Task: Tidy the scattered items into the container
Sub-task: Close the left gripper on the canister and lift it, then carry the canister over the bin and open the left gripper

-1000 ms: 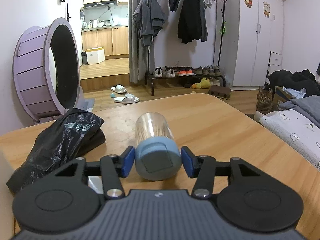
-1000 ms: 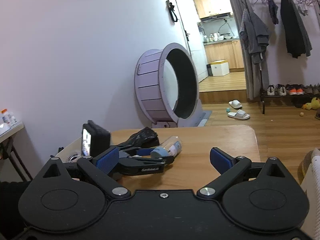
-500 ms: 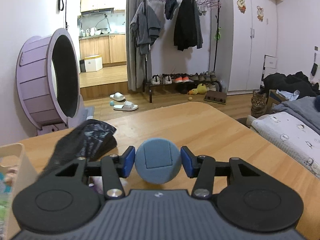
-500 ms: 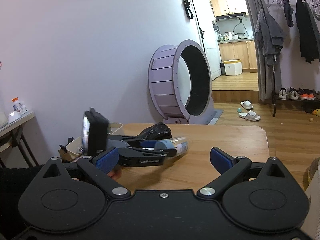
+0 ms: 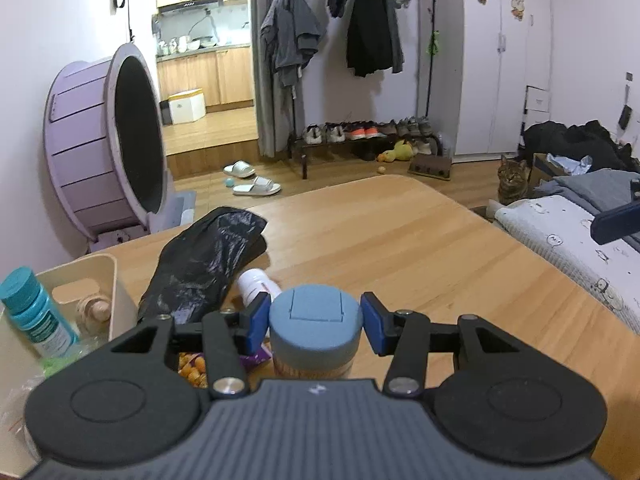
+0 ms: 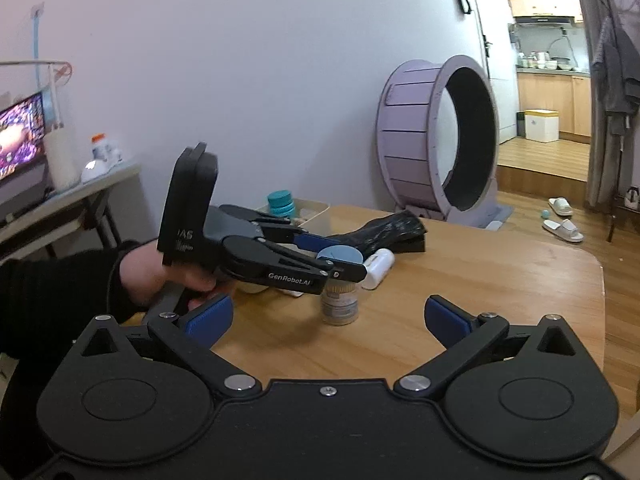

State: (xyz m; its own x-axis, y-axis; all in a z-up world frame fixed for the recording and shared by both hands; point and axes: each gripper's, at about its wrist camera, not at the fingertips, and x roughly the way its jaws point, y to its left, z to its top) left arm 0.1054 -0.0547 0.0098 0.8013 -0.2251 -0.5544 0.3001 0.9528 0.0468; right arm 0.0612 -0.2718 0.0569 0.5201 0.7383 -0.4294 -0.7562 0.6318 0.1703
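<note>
Toothpick jar, blue-lidded, is clamped by its lid between the left gripper pads, upright and apparently clear of the table. The beige container waits off to that gripper's left, already crowded by a teal-capped bottle. Risks: the grip is on the lid alone, so the lid could pop or the jar swing; crossing left, it could clip the black bag or white bottle just ahead-left. The right gripper has nothing between its jaws, which are opening.
</note>
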